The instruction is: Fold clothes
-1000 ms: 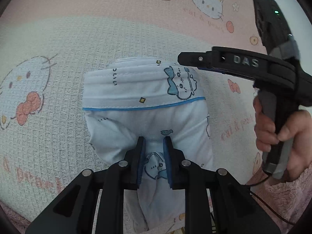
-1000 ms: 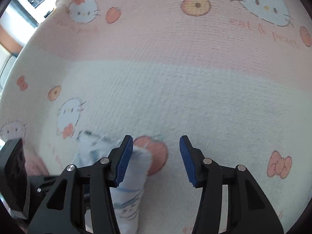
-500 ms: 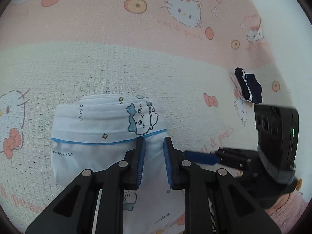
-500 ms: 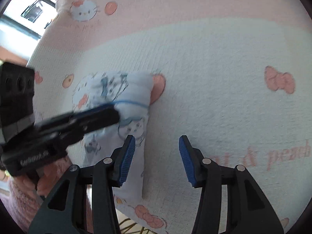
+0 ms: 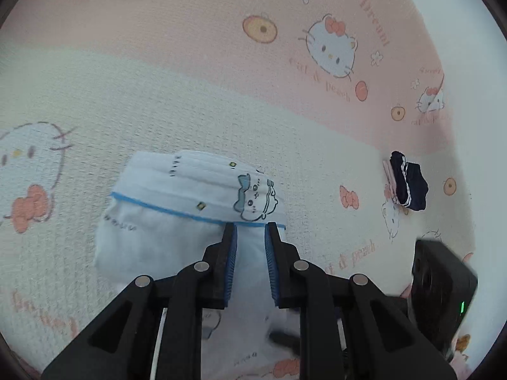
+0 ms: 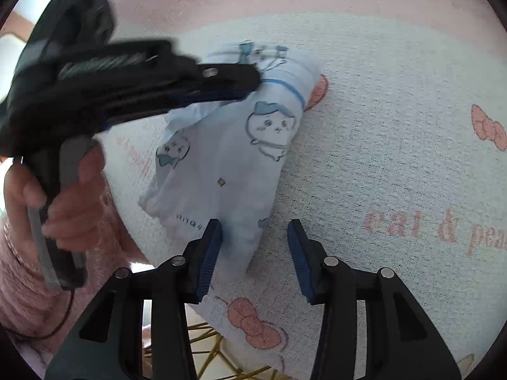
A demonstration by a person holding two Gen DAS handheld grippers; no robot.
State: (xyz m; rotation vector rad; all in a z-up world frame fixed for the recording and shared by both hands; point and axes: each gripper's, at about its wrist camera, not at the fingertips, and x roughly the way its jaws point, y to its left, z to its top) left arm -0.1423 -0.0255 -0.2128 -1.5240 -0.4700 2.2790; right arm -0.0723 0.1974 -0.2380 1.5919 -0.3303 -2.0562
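Note:
A folded light-blue garment (image 5: 177,221) with cartoon prints and a blue trim line lies on the pink and cream blanket (image 5: 190,101). My left gripper (image 5: 250,237) sits over its near right part with the jaws narrowly apart and cloth between them. In the right wrist view the left gripper (image 6: 253,79) presses on the garment's (image 6: 240,164) far end. My right gripper (image 6: 253,231) is open, its left fingertip (image 6: 212,237) touching the garment's near tip.
A small folded dark navy item (image 5: 408,186) lies on the blanket at the far right. The blanket's near edge (image 6: 221,319) drops off close below my right gripper, with gold wire legs (image 6: 202,348) under it.
My left gripper has moved forward and right along the garment. My right gripper has swung down to the garment's near tip, staying open.

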